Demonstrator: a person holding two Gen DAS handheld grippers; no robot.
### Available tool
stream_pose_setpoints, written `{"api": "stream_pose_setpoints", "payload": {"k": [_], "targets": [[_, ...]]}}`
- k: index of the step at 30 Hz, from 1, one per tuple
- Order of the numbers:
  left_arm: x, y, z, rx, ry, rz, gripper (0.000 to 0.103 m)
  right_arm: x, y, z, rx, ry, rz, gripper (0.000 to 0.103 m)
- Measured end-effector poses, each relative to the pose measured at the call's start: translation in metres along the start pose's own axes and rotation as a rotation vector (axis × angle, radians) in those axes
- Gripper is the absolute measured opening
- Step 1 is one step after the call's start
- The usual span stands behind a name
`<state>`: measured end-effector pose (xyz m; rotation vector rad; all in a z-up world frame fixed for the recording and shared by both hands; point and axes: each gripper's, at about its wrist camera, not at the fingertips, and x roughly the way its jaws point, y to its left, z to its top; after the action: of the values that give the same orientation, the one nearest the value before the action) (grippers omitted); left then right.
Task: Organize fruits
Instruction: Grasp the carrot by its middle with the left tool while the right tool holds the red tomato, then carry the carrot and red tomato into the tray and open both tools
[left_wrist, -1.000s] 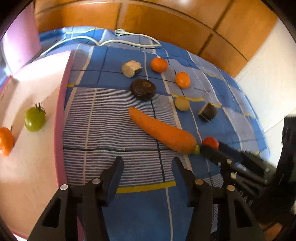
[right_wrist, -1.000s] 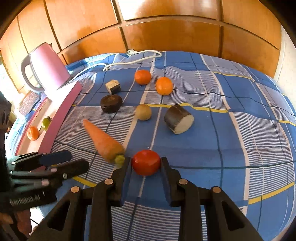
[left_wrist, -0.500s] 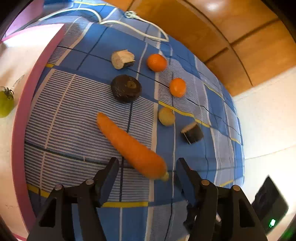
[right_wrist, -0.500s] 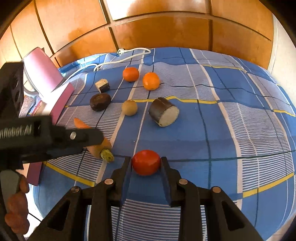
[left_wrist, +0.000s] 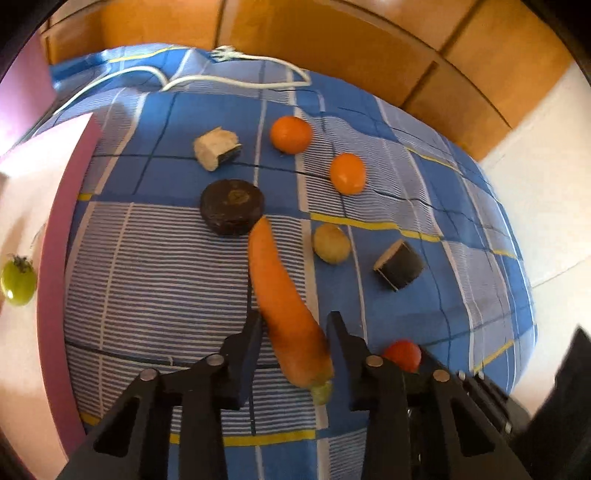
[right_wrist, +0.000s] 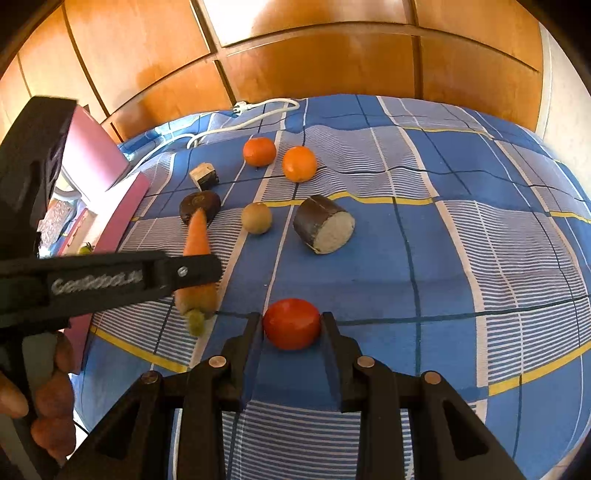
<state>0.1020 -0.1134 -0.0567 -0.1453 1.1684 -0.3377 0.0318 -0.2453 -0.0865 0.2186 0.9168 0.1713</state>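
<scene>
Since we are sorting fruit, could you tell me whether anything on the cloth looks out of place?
Yes: a carrot, a vegetable, lies among the oranges, its tip touching a dark round slice.

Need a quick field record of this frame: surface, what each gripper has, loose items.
surface: blue checked cloth
left gripper: jaws closing around thick end of long orange carrot
right gripper: shut on round red tomato
carrot tip: touches dark round flat slice
loose fruit: two oranges, small yellow-brown round fruit
other pieces: dark-skinned pale-cut cylinder, small pale chunk
off cloth: green tomato on pale pink-edged board
back: white cable
</scene>
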Motion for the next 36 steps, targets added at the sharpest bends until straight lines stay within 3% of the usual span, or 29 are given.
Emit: {"api": "stream_pose_setpoints", "payload": {"k": [4, 8, 12, 14, 27, 36], "targets": [[-0.002, 0.009, -0.001, 0.026, 0.015, -0.029, 0.034, 0.000, -0.001, 0.000, 0.000, 0.001, -0.002, 0.031], [0.009, 0.010, 0.004, -0.055, 0.047, -0.024, 0.043, 0.002, 0.002, 0.000, -0.013, 0.002, -0.014, 0.031], [0.013, -0.012, 0.002, 0.038, 0.008, 0.056, 0.037, 0.002, 0.003, 0.000, -0.019, 0.005, -0.024, 0.031], [0.011, -0.011, -0.003, 0.050, -0.003, 0.044, 0.031, 0.001, 0.003, 0.000, -0.019, 0.006, -0.026, 0.031], [-0.018, 0.026, -0.032, 0.037, -0.060, -0.008, 0.031, -0.001, 0.008, -0.001, -0.012, 0.012, -0.021, 0.031], [-0.032, 0.029, -0.046, 0.086, -0.120, 0.033, 0.031, 0.001, 0.024, -0.005, -0.049, 0.033, -0.005, 0.031]]}}
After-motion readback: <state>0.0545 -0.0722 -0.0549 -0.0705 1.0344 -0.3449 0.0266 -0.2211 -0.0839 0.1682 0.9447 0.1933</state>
